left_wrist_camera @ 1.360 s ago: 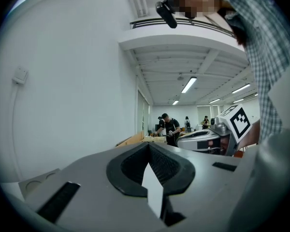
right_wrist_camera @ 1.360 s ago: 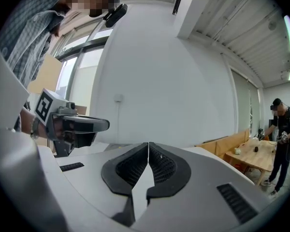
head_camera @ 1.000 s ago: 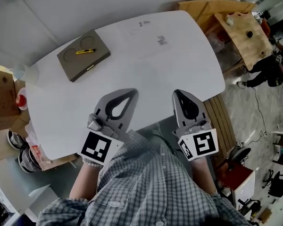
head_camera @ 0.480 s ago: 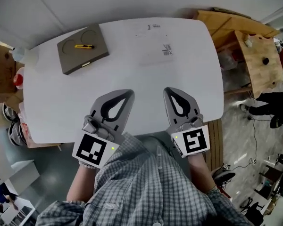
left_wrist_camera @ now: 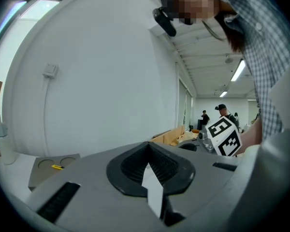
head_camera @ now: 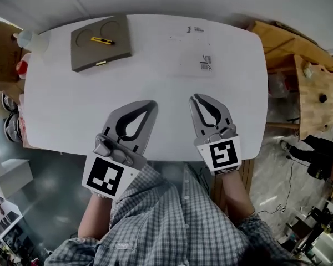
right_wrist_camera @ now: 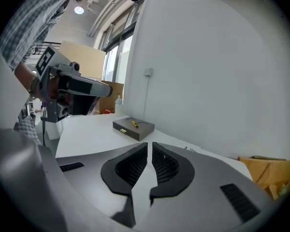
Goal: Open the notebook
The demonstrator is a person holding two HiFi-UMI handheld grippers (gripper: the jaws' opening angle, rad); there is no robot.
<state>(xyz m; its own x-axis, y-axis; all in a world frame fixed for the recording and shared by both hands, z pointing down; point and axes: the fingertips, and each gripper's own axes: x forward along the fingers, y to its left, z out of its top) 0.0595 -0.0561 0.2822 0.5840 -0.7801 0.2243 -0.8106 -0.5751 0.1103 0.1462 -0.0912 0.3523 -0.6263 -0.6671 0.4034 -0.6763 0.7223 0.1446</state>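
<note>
I have one white counter (head_camera: 72, 121) in front of me, and the one notebook (head_camera: 100, 42) lies closed and flat at its far left corner, well apart from both tools. It has a grey-brown cover with two rings pressed into it. I judge it a stiff, board-like cover with a matt, non-slippery face, light enough to skid across the smooth counter if I push it sideways rather than lift it. It does not look fragile.

I hold two hand-held grippers. The left hand-held gripper (head_camera: 150, 103) has its jaws clenched with nothing between them, and the right hand-held gripper (head_camera: 195, 97) is closed and empty too, with only a thin slit between its pads. Both hover over the near edge.

One yellow tool (head_camera: 101, 40), a cutter or a pen, too small to tell, lies on the cover. I expect it to slide off once the cover tilts, so I would move it first.

One small pale tab (head_camera: 101, 63) sits on the notebook's near edge. I take that for the opening side and the place to hook the cover, with the other gripper pressing the block down.

Two small printed marks, one a barcode (head_camera: 206, 64), show on the counter farther right.
</note>
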